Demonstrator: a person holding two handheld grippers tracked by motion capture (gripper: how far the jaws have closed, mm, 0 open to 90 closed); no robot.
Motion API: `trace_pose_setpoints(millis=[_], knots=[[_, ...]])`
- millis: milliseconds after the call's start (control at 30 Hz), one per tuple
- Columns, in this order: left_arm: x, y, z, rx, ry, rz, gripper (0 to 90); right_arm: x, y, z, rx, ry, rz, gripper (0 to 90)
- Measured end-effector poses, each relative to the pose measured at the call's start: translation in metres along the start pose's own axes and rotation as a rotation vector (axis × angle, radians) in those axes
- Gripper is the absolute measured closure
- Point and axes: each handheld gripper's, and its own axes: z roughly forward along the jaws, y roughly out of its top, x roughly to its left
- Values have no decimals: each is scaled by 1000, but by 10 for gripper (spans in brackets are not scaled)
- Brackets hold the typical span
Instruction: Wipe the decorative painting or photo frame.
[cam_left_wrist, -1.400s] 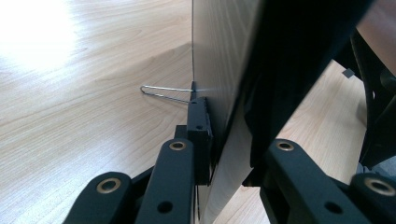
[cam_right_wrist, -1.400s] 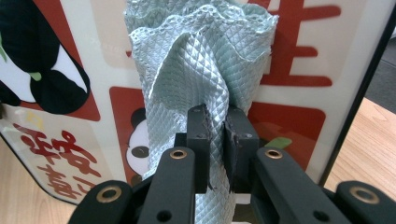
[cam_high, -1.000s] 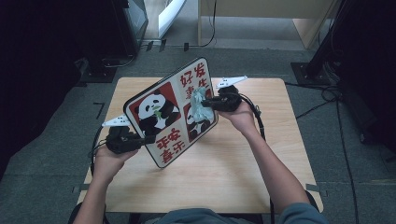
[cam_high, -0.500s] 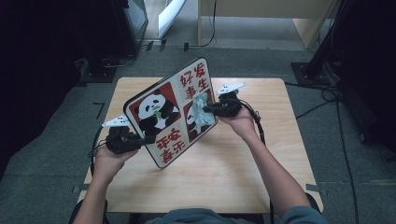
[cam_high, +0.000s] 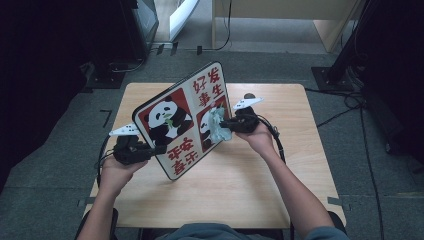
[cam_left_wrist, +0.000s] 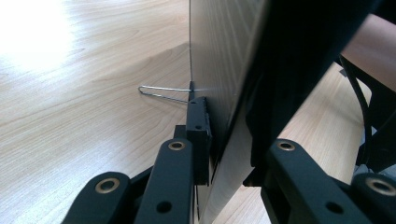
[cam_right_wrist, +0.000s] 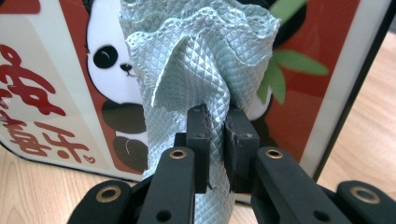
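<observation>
The high view is dim around its edges, with the table (cam_high: 225, 200) evenly lit from above and the floor dark. In the left claw view, strong glare whitens the table's upper left corner. Close parts in both claw views look soft; the cloth (cam_right_wrist: 196, 70) is sharp.

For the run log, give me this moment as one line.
left gripper: shut on panda board | right gripper: shut on cloth | cloth on board face

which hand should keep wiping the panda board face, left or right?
Right. The right gripper is shut on the pale green cloth, which sits against the panda board face. The left gripper clamps the board's edge, holding it tilted up on the table.
</observation>
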Motion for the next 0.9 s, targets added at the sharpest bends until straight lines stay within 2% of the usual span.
trace_pose_setpoints(millis=[67, 233, 467, 667, 900], knots=[[0, 0, 0, 0, -2, 0, 786, -1, -5, 2, 5, 4, 19, 821], [0, 0, 0, -1, -5, 1, 785, 0, -11, 5, 11, -6, 10, 821], [0, 0, 0, -1, -6, -1, 785, -2, -24, 11, 49, -6, 23, 822], [0, 0, 0, -3, -7, -2, 783, -2, -35, 16, 58, -5, 32, 823], [0, 0, 1, -4, -5, -5, 783, -3, -38, 19, 87, -4, 36, 824]])
